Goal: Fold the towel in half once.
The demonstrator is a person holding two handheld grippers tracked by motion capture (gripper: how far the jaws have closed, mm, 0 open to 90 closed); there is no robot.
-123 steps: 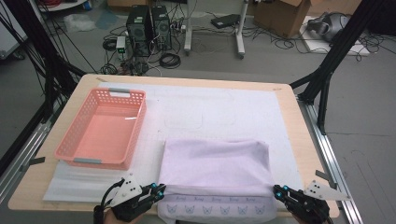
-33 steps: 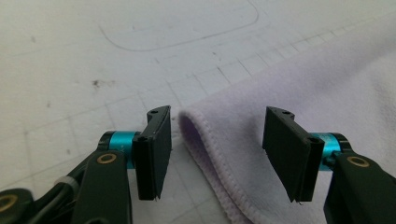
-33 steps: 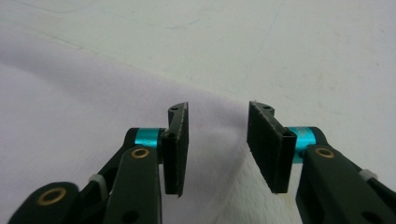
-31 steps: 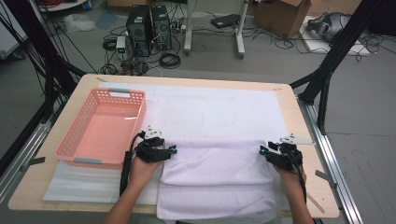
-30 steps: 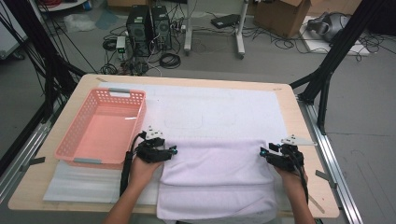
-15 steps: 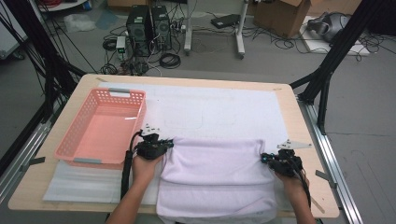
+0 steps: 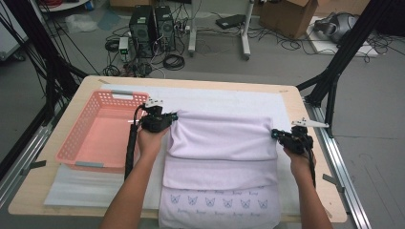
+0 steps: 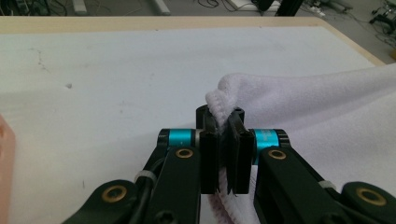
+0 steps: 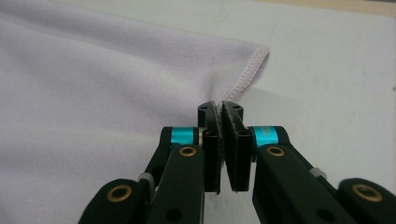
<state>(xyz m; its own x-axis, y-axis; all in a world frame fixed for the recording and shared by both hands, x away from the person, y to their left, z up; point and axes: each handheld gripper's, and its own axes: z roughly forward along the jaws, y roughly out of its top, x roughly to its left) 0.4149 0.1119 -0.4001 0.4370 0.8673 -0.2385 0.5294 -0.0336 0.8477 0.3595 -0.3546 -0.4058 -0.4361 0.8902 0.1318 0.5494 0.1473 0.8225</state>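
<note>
High view first, going from left to right. I see the pink basket (image 7: 98, 136) on the left side of the table (image 7: 57, 202). It sits just beside my work, so I think it waits for the towel once the folding is done.

Next comes my left gripper (image 7: 173, 117). It is pinched tight on the far left corner of the towel (image 7: 222, 143). In the left gripper view my jaws are squeezed together with the fluffy towel edge (image 8: 224, 100) sticking up between them. I hold the corner so the cloth comes along when I pull.

The towel lies in the middle of the table, on the white mat (image 7: 224, 98). Its near end, with little butterfly prints (image 7: 219, 202), hangs toward me at the near edge. The far part is doubled over, so I see stacked layers. I think I am in the middle of a fold, and both far corners need to travel together to keep the edge straight.

On the right is my right gripper (image 7: 276, 135). It is clamped on the far right corner of the towel. In the right gripper view the jaws are shut on the stitched hem (image 9: 247, 77), right at the corner. Holding each corner keeps the towel stretched flat between my two hands, so it does not bunch up.
</note>
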